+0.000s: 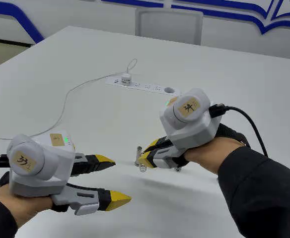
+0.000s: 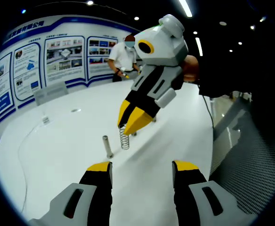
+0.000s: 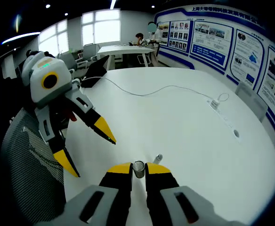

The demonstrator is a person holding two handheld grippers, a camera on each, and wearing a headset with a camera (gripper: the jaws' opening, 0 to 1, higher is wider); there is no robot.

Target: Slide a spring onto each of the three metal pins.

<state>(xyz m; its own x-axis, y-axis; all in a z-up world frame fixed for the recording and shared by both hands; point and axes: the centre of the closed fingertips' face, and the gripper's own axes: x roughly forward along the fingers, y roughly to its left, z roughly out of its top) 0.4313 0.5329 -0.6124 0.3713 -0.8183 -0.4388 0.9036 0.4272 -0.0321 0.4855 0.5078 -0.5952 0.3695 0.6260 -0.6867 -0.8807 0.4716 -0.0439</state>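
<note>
My right gripper [image 1: 147, 158] is shut on a small metal spring [image 1: 142, 167], which hangs from its yellow tips just above the white table [image 1: 85, 64]. A bare upright metal pin [image 1: 139, 151] stands right beside the spring. In the left gripper view the spring [image 2: 124, 137] sits just right of that pin [image 2: 108, 146], below the right gripper [image 2: 130, 123]. The right gripper view shows the spring [image 3: 138, 168] pinched between my right gripper [image 3: 138, 169], with a pin [image 3: 157, 157] just beyond. My left gripper [image 1: 112, 179] stays open and empty, to the left of the pins.
A white power strip [image 1: 145, 86] with a plugged-in white cable [image 1: 65, 101] lies further back. A small white box [image 1: 60, 140] with a green light sits behind the left gripper. A chair [image 1: 169, 25] stands at the far edge. A person [image 2: 123, 59] stands in the background.
</note>
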